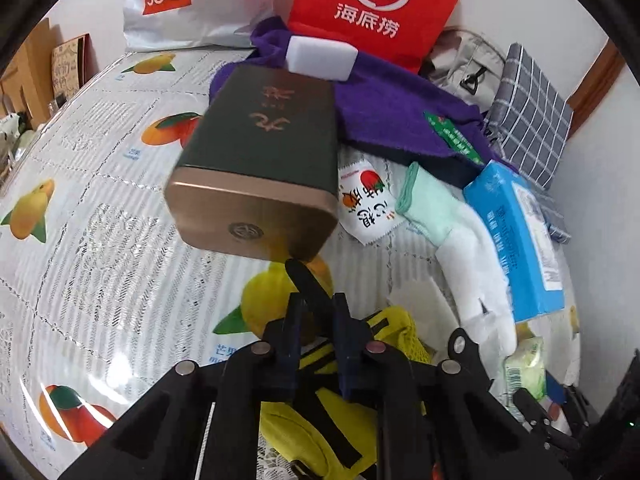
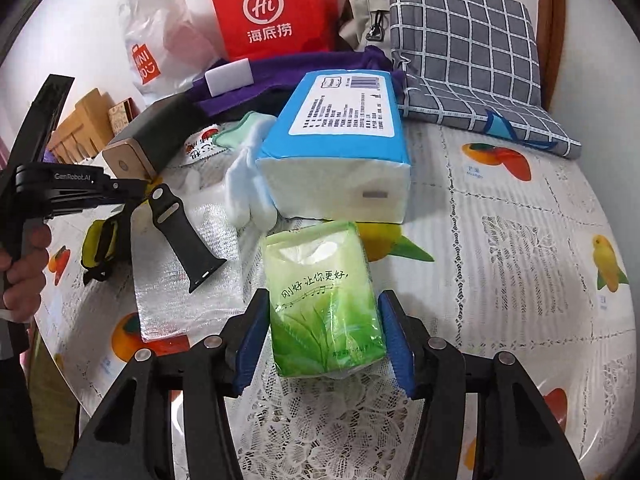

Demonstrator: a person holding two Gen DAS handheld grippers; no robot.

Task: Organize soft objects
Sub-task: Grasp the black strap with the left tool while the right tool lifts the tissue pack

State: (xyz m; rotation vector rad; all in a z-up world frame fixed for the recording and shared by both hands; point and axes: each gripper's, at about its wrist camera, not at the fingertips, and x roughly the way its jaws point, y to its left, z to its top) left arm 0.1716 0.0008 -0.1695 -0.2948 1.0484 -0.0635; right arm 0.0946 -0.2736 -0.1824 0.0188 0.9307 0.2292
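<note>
Soft objects lie scattered over the fruit-print tablecloth (image 1: 100, 208). Left wrist view: the left gripper (image 1: 316, 312) has its fingers drawn together on a black strap (image 1: 304, 280), above a yellow mesh item (image 1: 404, 332). Ahead, a dark tin (image 1: 260, 152) rests tilted against a purple cloth (image 1: 400, 108); a white glove (image 1: 476, 280) lies beside a blue tissue pack (image 1: 520, 240). Right wrist view: the right gripper (image 2: 326, 336) has its fingers apart, straddling a green tissue packet (image 2: 324, 300); whether the pads press it cannot be told. The blue tissue pack (image 2: 340, 148) stands just behind. Judged progress: early; nothing appears grouped, and most items remain to be sorted.
</note>
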